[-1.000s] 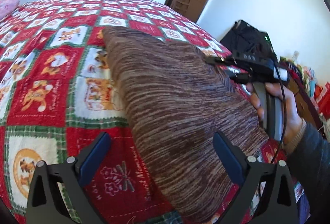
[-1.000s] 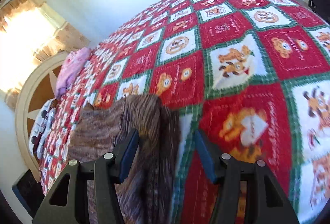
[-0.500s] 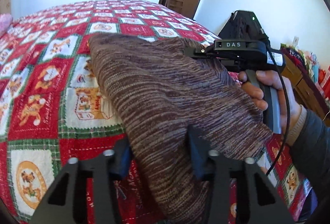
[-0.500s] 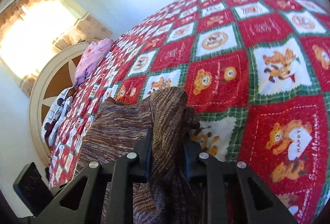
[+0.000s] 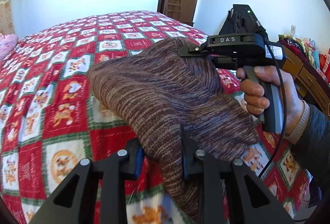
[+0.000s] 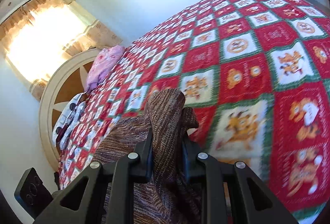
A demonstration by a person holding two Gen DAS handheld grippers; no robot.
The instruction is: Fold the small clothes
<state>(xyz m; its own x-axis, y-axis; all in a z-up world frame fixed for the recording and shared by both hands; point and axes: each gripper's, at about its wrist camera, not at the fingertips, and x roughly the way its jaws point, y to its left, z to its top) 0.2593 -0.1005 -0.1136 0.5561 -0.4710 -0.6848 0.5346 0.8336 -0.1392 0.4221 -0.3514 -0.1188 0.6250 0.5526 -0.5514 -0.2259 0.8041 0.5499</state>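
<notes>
My left gripper (image 5: 162, 160) and right gripper (image 6: 167, 154) each pinch an edge of the brown knit garment (image 5: 165, 90), held lifted just above the red checkered bedspread (image 5: 61, 79).

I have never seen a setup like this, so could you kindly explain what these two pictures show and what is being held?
There is no robot here: a person holds a handheld claw in each hand, and a wide-angle camera on each looks forward along its two fingers. One picture comes from the left claw, the other from the right claw. In the left view you also see the person's right hand gripping the other tool's handle. Both claws are shut on a brown striped knit garment, lifted above a bed covered by a red, white and green quilt with cartoon animal squares. A pink bundle lies near the headboard.
</notes>
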